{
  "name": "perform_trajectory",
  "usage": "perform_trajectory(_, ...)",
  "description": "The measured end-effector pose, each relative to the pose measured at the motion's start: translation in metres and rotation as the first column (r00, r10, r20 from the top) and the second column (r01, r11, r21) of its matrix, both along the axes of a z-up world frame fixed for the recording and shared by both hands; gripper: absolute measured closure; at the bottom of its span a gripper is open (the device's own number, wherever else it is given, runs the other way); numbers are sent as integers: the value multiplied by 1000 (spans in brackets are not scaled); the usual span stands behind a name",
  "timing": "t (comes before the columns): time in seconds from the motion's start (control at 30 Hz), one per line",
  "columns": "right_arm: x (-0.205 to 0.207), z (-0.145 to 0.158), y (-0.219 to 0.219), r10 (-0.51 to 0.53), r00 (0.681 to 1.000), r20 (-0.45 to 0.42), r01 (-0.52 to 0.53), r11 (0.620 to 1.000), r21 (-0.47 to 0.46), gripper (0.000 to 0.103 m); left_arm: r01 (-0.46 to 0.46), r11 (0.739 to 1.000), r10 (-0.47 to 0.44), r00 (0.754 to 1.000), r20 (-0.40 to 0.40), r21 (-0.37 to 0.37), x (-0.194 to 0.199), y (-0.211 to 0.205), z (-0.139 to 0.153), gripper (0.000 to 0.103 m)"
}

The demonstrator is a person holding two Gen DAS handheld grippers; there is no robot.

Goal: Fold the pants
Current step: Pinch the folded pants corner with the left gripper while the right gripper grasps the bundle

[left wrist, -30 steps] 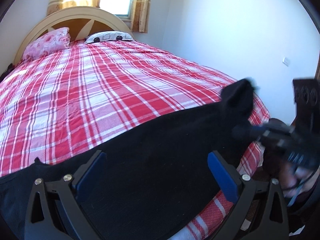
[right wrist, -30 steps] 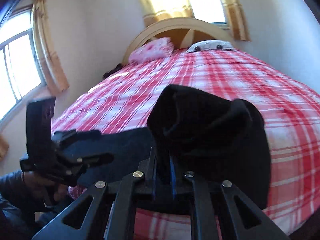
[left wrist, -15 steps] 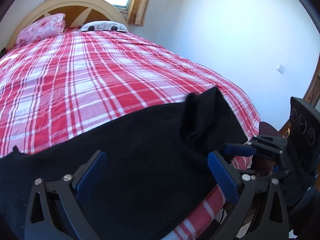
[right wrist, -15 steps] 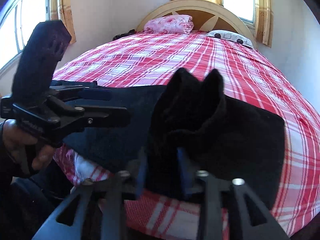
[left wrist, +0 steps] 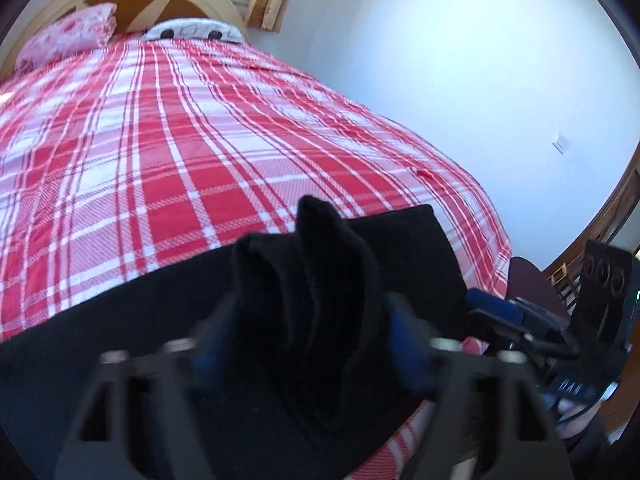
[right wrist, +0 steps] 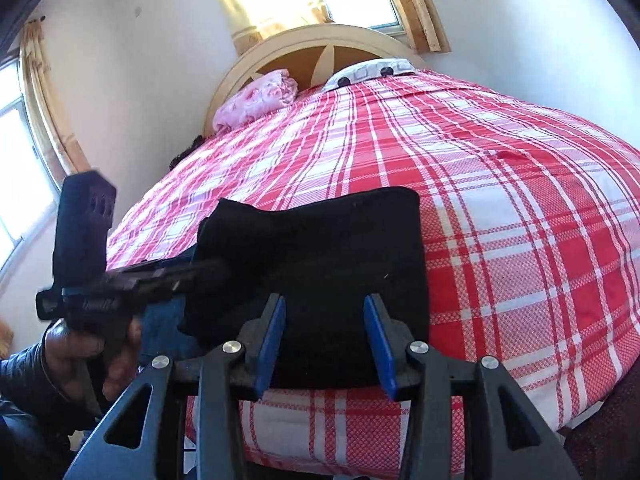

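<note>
Black pants [left wrist: 400, 248] lie across the near end of the bed. In the left wrist view a bunched fold of them [left wrist: 312, 280] stands up between the blurred blue pads of my left gripper [left wrist: 304, 344], whose jaws are closing and pinch the cloth. The right wrist view shows the pants [right wrist: 344, 248] doubled over into a thick flat stack. My left gripper [right wrist: 188, 270] reaches into their left edge. My right gripper [right wrist: 324, 336] hovers at the stack's near edge with its jaws apart and nothing gripped. It also shows low on the right as the right gripper [left wrist: 492, 312].
The bed [left wrist: 160, 140] has a red-and-white plaid cover. A pink pillow [left wrist: 68, 36] and a white patterned pillow [left wrist: 192, 32] lie by the curved headboard [right wrist: 312, 40]. A white wall runs along the right. A person's hand [right wrist: 80, 344] holds the left gripper.
My right gripper let go of the raised fold and drew back. My left gripper swung right to that fold and closed around it. The pants' right end now lies doubled over.
</note>
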State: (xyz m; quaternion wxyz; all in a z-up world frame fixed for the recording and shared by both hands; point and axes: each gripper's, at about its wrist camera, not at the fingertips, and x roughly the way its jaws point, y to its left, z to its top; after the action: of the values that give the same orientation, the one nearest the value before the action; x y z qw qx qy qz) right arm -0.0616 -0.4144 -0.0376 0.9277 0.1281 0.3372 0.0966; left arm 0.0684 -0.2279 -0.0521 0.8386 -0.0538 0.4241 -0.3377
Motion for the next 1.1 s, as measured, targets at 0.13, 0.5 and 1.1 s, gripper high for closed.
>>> perform_trajectory(0.13,-4,1,-2,-9,999,39,9,1000,-2,60,0,1000,0,1000,-21,10,-2,3,-4,87)
perform_trajectory(0.5,-6,1,-8,-51,996,76,50,998,25,60,-64,997,63,997,-46,-40,-16,51,5,91)
perform_trajectory(1.1,0,-13,39,108,993,40,-102,987,-125,59,-165,986,165,982,-90,13,-9,91,-22,90)
